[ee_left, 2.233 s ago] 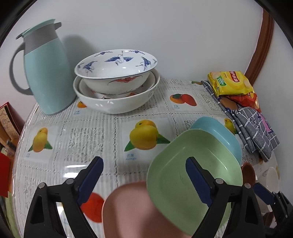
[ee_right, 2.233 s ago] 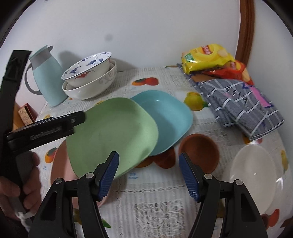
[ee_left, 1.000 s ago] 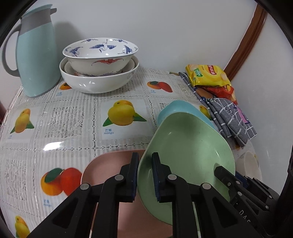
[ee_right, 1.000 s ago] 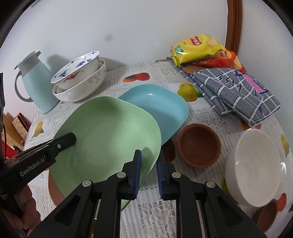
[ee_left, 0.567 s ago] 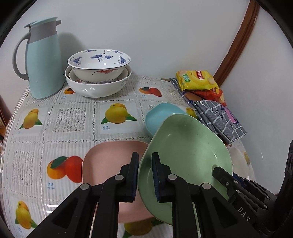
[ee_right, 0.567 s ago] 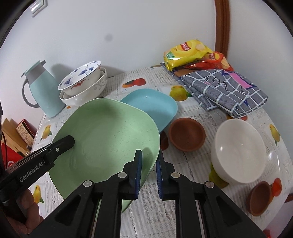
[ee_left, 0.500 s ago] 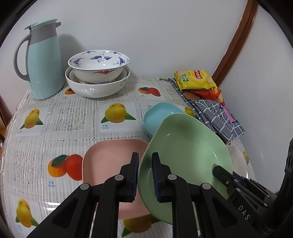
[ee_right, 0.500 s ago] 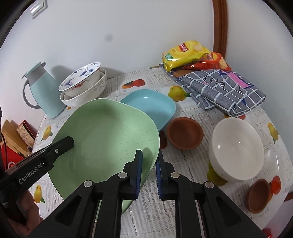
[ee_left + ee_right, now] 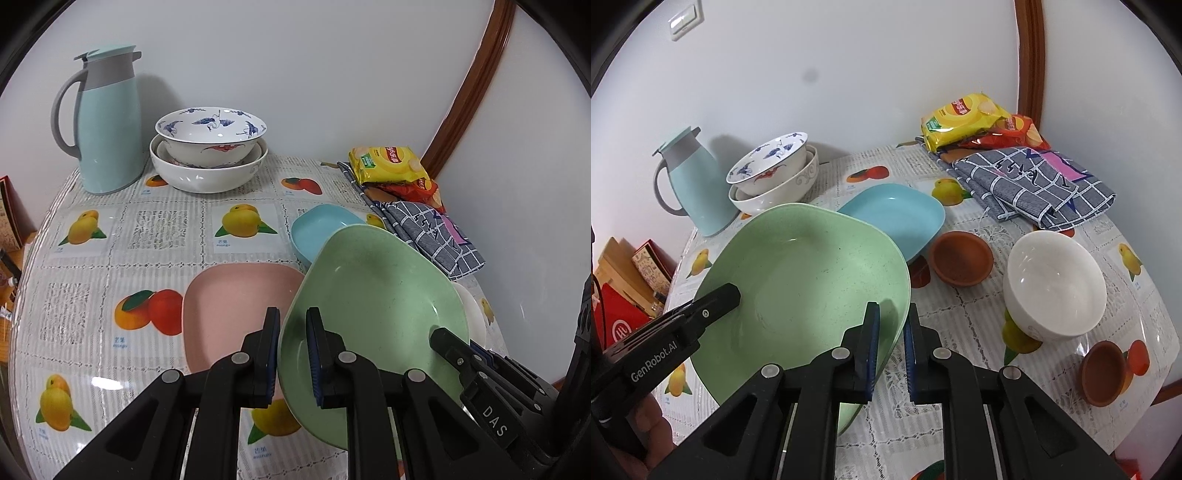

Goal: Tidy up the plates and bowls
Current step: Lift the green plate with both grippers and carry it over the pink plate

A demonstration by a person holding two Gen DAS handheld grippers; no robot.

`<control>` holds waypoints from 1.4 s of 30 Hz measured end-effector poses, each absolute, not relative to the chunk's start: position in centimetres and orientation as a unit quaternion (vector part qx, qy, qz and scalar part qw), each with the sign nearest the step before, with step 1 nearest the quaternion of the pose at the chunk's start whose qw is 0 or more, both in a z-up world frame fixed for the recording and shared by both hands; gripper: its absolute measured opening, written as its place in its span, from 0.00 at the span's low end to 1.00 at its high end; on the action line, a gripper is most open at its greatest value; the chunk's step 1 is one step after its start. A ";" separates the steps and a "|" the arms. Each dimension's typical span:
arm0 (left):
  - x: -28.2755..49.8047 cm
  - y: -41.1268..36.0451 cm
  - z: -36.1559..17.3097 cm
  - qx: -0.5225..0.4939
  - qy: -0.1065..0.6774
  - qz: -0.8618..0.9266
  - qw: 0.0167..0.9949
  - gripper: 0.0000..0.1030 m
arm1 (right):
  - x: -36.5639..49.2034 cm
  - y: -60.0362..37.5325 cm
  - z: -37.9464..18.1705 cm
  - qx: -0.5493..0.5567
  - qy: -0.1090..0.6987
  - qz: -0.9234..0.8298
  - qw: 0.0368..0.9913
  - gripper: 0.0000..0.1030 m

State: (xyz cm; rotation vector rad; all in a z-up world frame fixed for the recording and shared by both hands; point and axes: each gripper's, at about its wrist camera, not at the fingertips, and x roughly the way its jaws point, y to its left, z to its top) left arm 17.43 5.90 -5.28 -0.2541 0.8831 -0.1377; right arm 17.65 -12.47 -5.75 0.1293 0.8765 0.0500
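A green plate point(image 9: 373, 314) point(image 9: 798, 280) is held in the air above the table, tilted. My left gripper point(image 9: 293, 341) is shut on its left rim. My right gripper point(image 9: 891, 332) is shut on its right rim. A pink plate point(image 9: 232, 310) lies on the table under the left gripper. A blue plate point(image 9: 321, 229) point(image 9: 897, 218) lies behind the green one. Two nested patterned bowls point(image 9: 208, 147) point(image 9: 772, 173) stand at the back. A white bowl point(image 9: 1054, 284) and two small brown dishes point(image 9: 962, 258) point(image 9: 1104, 373) lie to the right.
A light-blue thermos jug point(image 9: 107, 122) point(image 9: 690, 184) stands at the back left by the wall. Snack bags point(image 9: 975, 118) and a folded checked cloth point(image 9: 1030, 181) lie at the back right. The round table's edge point(image 9: 1167, 354) curves close on the right. Boxes point(image 9: 624, 273) stand beyond the left edge.
Both grippers closed on the green plate's rims and lifted it off the pink plate. The plate has risen and drawn back from the blue plate, so more of the table shows.
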 end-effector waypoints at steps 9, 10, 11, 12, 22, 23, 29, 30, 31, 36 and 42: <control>16.3 6.8 -5.1 -0.127 0.427 -0.062 0.893 0.14 | 16.8 -11.6 -5.4 0.056 0.424 0.029 0.904 0.12; 16.3 6.8 -5.1 -0.127 0.427 -0.062 0.893 0.14 | 16.8 -11.5 -5.4 0.055 0.423 0.029 0.904 0.11; 16.2 7.0 -5.1 -0.128 0.427 -0.061 0.893 0.14 | 16.7 -11.3 -5.3 0.053 0.421 0.029 0.905 0.11; 16.2 7.1 -5.1 -0.129 0.426 -0.060 0.893 0.14 | 16.6 -11.2 -5.3 0.052 0.421 0.029 0.905 0.11; 15.7 8.5 -6.4 -0.140 0.437 -0.048 0.887 0.14 | 16.7 -9.9 -6.2 0.045 0.430 0.040 0.901 0.11; 15.7 8.7 -6.6 -0.141 0.439 -0.047 0.886 0.14 | 16.7 -9.8 -6.3 0.045 0.431 0.041 0.900 0.11; 15.8 9.3 -7.4 -0.145 0.446 -0.041 0.882 0.14 | 16.9 -9.0 -7.1 0.040 0.440 0.046 0.896 0.11; 15.8 9.5 -7.5 -0.147 0.447 -0.040 0.881 0.14 | 17.0 -8.9 -7.3 0.039 0.441 0.047 0.896 0.11; 15.9 9.6 -7.7 -0.149 0.449 -0.039 0.880 0.14 | 17.1 -8.7 -7.4 0.038 0.442 0.047 0.895 0.11; 16.1 10.0 -8.5 -0.152 0.456 -0.035 0.876 0.14 | 17.4 -8.2 -8.0 0.035 0.448 0.049 0.892 0.11; 16.0 10.9 -9.8 -0.156 0.470 -0.021 0.868 0.14 | 17.9 -7.3 -9.3 0.027 0.461 0.056 0.885 0.11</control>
